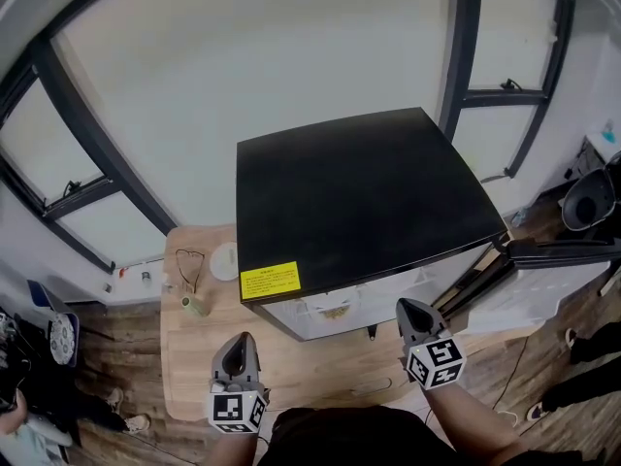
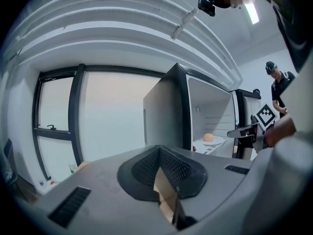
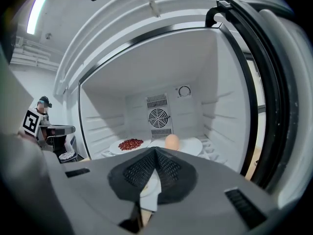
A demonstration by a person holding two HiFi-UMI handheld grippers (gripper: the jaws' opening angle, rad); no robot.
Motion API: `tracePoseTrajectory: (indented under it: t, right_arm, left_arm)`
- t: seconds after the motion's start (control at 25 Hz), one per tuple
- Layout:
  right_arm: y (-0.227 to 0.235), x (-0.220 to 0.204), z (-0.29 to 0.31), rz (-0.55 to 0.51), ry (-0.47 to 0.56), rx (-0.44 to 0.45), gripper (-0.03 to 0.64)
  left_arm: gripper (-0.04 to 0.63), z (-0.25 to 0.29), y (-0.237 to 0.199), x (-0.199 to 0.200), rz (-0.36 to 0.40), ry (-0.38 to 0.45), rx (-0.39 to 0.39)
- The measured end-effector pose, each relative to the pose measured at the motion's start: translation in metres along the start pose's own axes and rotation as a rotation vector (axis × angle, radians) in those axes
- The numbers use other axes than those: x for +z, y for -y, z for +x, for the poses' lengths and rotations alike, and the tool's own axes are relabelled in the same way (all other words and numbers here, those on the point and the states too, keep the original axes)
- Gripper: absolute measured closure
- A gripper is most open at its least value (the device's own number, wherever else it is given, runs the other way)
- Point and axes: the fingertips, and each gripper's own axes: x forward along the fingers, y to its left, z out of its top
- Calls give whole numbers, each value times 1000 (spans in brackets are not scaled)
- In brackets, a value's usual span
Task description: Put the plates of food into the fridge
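Fridge (image 1: 359,202) stands on a wooden surface (image 1: 194,377), its door (image 1: 558,252) swung open to the right. Two plates sit side by side on the shelf inside: the left plate (image 3: 128,145) holds red bits, the right plate (image 3: 193,146) a round tan piece (image 3: 171,141). Left tongs (image 1: 239,343) and right tongs (image 1: 411,309) are both closed with nothing between them, held in front of the fridge, apart from the plates. Right tongs face into the open compartment.
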Motion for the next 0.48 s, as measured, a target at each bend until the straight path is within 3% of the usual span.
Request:
tracePoseTrajectory:
  t: [0.48]
  right_arm:
    - [0,3,18,12,4,33,597]
  left_arm:
    - [592,-1,-6,-2,11,-13,25]
